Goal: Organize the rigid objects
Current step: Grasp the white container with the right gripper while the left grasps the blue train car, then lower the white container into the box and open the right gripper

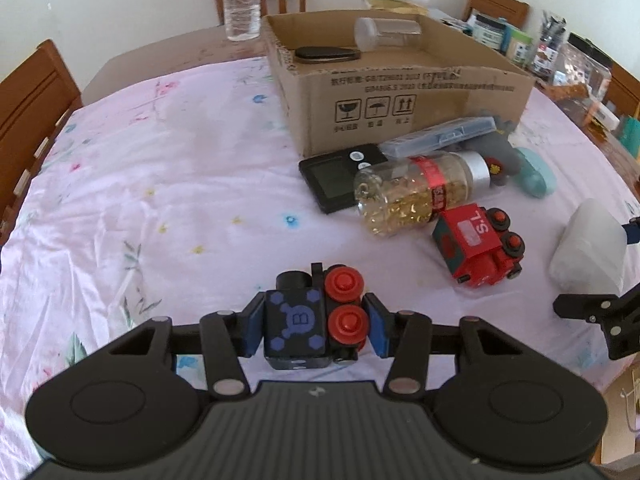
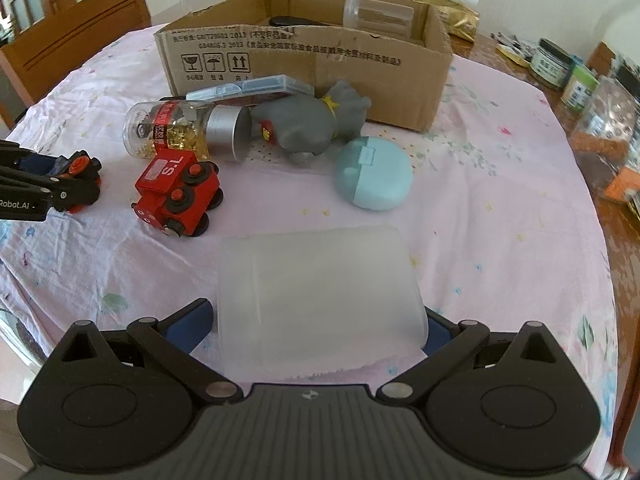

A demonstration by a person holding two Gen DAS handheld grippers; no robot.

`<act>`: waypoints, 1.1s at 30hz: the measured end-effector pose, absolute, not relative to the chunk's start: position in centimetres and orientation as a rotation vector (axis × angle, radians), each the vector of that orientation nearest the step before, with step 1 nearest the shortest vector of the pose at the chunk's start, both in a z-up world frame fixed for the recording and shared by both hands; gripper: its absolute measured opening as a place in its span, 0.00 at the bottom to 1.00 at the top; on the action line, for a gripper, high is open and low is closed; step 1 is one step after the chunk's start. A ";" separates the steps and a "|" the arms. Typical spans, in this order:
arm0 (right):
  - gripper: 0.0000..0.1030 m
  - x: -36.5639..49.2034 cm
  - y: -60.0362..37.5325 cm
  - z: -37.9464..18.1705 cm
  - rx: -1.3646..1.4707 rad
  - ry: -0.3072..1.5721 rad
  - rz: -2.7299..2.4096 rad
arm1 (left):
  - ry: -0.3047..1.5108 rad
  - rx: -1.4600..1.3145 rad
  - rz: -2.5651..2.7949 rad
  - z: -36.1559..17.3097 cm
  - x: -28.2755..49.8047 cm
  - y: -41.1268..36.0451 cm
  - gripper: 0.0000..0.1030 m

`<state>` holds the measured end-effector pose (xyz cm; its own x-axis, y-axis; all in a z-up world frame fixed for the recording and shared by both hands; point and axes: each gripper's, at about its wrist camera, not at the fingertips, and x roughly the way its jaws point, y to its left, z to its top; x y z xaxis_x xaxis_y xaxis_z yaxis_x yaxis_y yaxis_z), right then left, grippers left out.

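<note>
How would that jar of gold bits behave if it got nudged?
The jar lies on its side and is round, so it would probably roll. It looks only partly filled, so the bits would likely shift. The red toy train close beside it might stop it.

Black train (image 1: pixel 308 320) with red wheels, on its side, clamped. Frosted box (image 2: pixel 320 300) gripped. Red train (image 2: pixel 176 192), jar (image 2: pixel 180 132), case (image 2: pixel 374 174) beside carton (image 2: pixel 320 64).
</note>
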<state>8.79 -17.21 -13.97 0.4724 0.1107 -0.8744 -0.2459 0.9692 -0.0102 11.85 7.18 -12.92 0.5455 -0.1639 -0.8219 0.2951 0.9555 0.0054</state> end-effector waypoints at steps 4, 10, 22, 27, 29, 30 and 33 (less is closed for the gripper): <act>1.00 9.7 -17.1 -14.0 -0.174 1.089 0.267 | 0.942 0.137 -0.249 -13.0 11.6 7.1 0.49; 1.00 10.1 -17.1 -14.1 -0.197 1.100 0.300 | 0.925 0.137 -0.237 -13.1 11.4 7.1 0.52; 0.98 10.3 -17.2 -13.4 -0.227 1.122 0.305 | 0.927 0.105 -0.159 -13.1 11.2 7.2 0.62; 0.89 10.5 -17.1 -13.2 -0.244 1.130 0.297 | 0.937 0.106 -0.148 -12.9 11.3 7.0 0.61; 0.86 10.6 -17.0 -13.1 -0.250 1.137 0.299 | 0.944 0.107 -0.145 -12.9 11.3 6.9 0.61; 0.84 10.6 -17.0 -13.0 -0.252 1.140 0.301 | 0.949 0.104 -0.146 -12.9 11.4 7.0 0.59; 0.84 10.7 -16.9 -12.9 -0.263 1.144 0.307 | 0.958 0.084 -0.164 -12.7 11.4 7.1 0.47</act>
